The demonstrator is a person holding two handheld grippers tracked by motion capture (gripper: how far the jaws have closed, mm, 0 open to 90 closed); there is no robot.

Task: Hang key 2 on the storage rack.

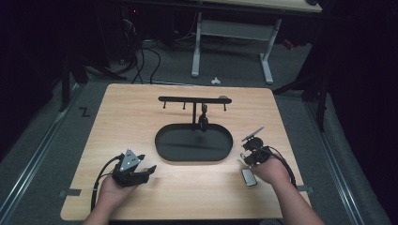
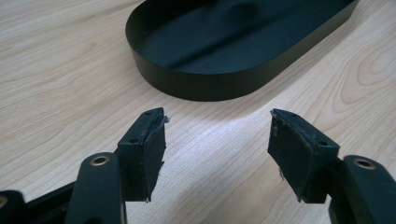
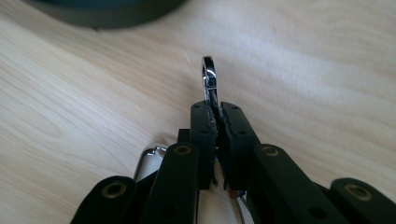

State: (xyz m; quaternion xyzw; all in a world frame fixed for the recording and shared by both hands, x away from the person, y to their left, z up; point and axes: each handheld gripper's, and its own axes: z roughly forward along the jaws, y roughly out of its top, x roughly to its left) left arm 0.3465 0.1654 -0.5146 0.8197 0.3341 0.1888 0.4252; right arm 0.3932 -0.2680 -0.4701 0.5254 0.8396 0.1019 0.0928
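Jaws of the right gripper (image 3: 215,109) are clamped on a silver metal clip (image 3: 208,74), whose loop sticks out past the tips just above the wooden surface (image 1: 141,112), right of the black oval tray (image 1: 162,140). A key fob (image 1: 248,176) lies beside that hand. The left gripper (image 2: 217,140) sits with jaws spread wide and empty, near the tray's edge.

Lab: floor cables (image 1: 145,58), adjustable desk (image 1: 232,35)
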